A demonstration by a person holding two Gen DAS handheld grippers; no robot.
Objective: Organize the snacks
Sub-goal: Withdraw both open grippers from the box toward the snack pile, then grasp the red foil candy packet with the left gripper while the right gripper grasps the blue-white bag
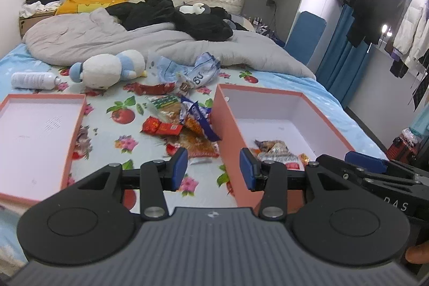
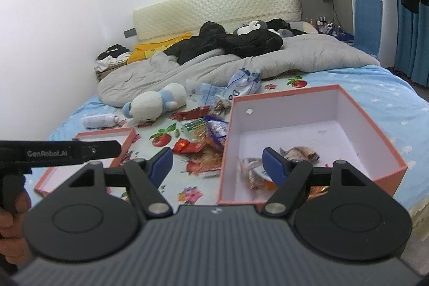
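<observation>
Both grippers hang tilted downward over the bed (image 1: 316, 87): the left gripper (image 1: 213, 168) with fingers partly apart and empty, the right gripper (image 2: 217, 165) wider, also empty. Loose snacks (image 1: 177, 122) lie heaped between the shallow lid (image 1: 75, 125) and the pink box (image 2: 375, 122), which already holds what look like a few packets (image 2: 297, 153).

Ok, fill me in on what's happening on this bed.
A person is sorting snacks with two handheld grippers. The left gripper and right gripper are both open and carry nothing. A few crinkled snack packets already lie in the deep pink cardboard box. The shallow pink cardboard lid beside it holds nothing. A loose heap of red, orange and blue snack wrappers waits on the flowered bedsheet between them.
</observation>
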